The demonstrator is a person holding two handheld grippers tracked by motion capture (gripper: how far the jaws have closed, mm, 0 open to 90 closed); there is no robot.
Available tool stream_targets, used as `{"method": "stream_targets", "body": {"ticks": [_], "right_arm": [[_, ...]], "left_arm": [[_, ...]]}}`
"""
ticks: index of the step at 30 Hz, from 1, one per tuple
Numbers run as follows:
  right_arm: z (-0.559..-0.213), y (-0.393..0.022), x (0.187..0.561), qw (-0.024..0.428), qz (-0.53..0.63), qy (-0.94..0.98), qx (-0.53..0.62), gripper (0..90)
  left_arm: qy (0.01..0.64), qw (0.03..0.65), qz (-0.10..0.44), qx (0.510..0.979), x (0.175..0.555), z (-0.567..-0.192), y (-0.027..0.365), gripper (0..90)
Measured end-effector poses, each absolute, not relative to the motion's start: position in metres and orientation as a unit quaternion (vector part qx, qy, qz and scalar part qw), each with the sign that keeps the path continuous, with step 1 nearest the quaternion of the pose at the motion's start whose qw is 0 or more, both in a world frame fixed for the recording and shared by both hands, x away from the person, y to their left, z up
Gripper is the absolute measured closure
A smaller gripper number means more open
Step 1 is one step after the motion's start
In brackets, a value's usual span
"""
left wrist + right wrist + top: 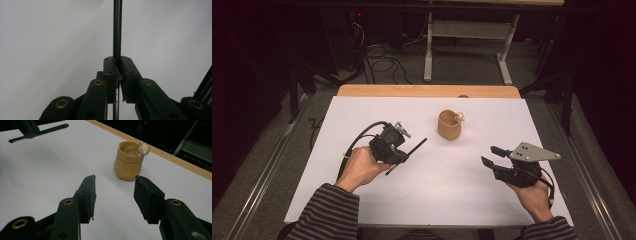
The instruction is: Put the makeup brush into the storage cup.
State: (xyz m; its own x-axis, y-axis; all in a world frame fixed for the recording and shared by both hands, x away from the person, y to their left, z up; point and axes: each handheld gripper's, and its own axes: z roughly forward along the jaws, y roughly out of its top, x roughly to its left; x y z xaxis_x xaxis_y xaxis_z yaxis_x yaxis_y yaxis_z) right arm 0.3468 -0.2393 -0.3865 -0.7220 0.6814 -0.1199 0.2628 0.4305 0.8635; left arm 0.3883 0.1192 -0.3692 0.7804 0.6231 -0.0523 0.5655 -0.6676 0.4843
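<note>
One tan cup (449, 125), squat and soft-sided, stands just ahead of the right gripper (115, 195), whose jaws gape with nothing between them; a small pale lump (143, 148) perches on its rim. The left gripper (118, 72) is clenched on a thin black rod (408, 155), well left.

Pretty dark room overall. The worktop (362, 200) is covered in white with a wooden edge (427, 91) at the back, grey carpet floor (257, 165), tangled cables (384, 62), and a white-legged table frame (467, 50) behind.
</note>
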Motion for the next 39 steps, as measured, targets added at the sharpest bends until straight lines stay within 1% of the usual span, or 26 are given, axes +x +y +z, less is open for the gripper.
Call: {"method": "stream_targets", "body": {"ticks": [3,11,21,33,39], "right_arm": [[-0.383,-0.23,0.348,0.241,0.438,0.823,0.27,53.7],[-0.379,-0.211,0.355,0.237,0.428,0.836,0.248,54.1],[-0.363,-0.191,0.365,0.242,0.428,0.842,0.222,54.1],[-0.354,-0.153,0.374,0.23,0.42,0.861,0.172,55.0],[-0.352,-0.142,0.379,0.227,0.418,0.865,0.16,55.2]], "left_arm": [[0.324,0.244,0.057,0.912,0.388,-0.369,0.118,83.4],[0.318,0.243,0.054,0.915,0.387,-0.366,0.115,83.4],[0.31,0.244,0.053,0.917,0.386,-0.359,0.112,83.4],[0.298,0.24,0.052,0.922,0.388,-0.355,0.104,83.3],[0.294,0.239,0.052,0.924,0.388,-0.353,0.101,83.3]]}}
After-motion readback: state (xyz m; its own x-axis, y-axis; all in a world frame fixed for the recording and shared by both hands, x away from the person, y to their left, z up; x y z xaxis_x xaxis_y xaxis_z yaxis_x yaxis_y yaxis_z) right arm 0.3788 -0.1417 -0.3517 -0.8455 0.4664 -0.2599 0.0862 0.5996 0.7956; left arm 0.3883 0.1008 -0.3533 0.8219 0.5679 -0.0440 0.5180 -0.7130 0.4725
